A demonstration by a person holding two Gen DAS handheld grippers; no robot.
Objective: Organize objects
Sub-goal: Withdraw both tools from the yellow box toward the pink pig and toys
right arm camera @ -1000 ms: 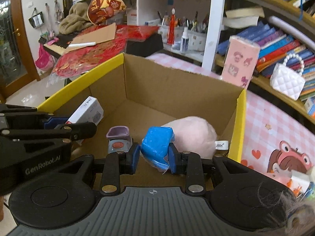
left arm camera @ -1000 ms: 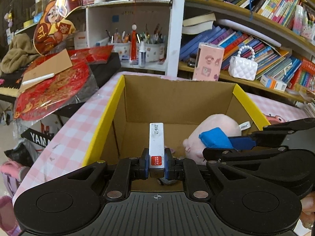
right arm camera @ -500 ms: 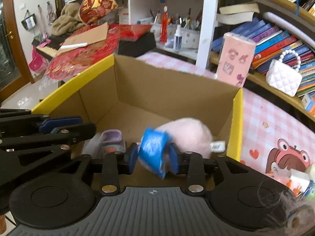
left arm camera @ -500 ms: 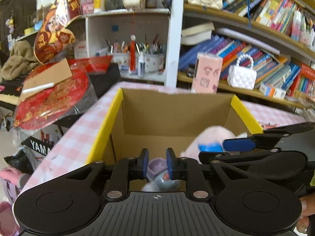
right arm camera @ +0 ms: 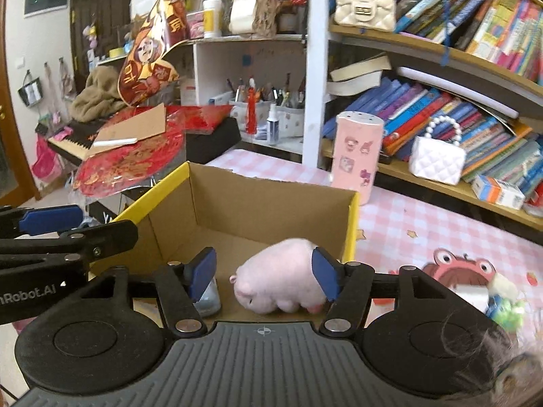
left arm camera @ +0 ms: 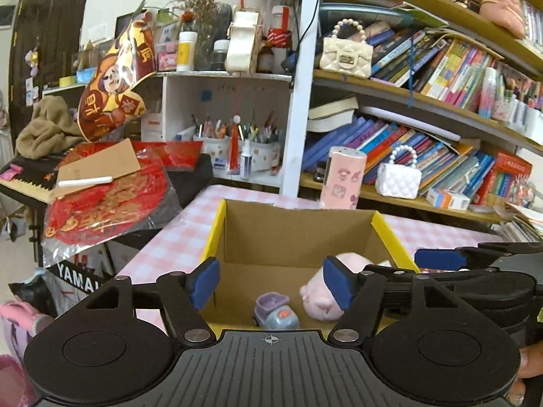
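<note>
An open cardboard box with yellow-edged flaps stands on the pink checked table; it also shows in the right wrist view. Inside lie a pink plush pig and a small purple and grey toy car, partly hidden behind my finger in the right wrist view. My left gripper is open and empty above the box's near edge. My right gripper is open and empty above the pig. The white box and blue thing I held are not in view.
A pink patterned canister stands behind the box. Shelves of books, a white quilted bag and pen cups line the back. Red decorations lie on a keyboard at left. Small toys lie on the table at right.
Both grippers opened and drew back and up from the box. The white box left my left gripper and the blue thing left my right gripper; neither shows now.
</note>
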